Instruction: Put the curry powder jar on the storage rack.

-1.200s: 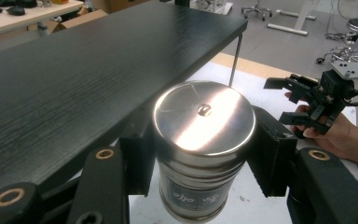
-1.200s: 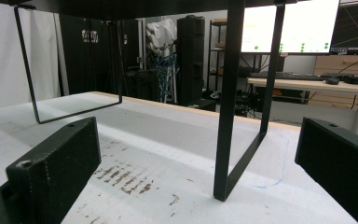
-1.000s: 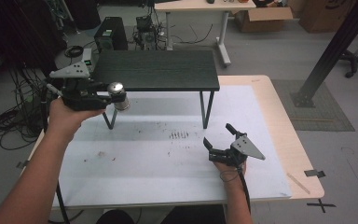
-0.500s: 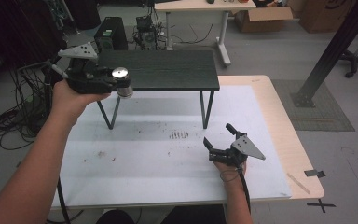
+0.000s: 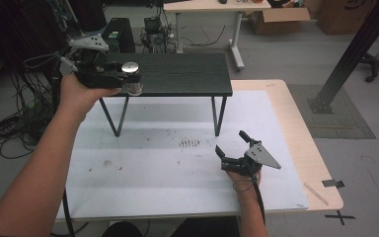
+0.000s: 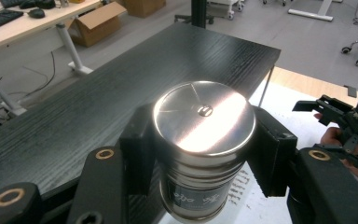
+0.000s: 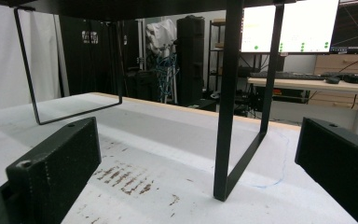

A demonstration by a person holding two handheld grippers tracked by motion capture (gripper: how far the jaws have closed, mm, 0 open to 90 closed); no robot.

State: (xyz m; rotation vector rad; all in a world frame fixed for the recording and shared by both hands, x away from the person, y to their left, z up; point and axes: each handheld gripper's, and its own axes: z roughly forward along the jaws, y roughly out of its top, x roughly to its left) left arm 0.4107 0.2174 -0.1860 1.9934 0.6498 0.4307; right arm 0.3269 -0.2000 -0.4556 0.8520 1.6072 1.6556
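Left tongs [image 6: 204, 154] clamp steel canister [image 6: 204, 140] over shelf [image 5: 177, 74] edge (right tongs [image 5: 231, 145] gape, empty).

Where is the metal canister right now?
The metal canister is clamped in the left gripper, at the high view's upper left, over the black shelf's left end.

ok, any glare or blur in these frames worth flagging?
Left gripper view: a bright glare streak washes out the lid of the metal canister, background soft. Right gripper view: its own fingers are blurred up close, the monitors blown out. High view: evenly lit, soft shadow under the black shelf.
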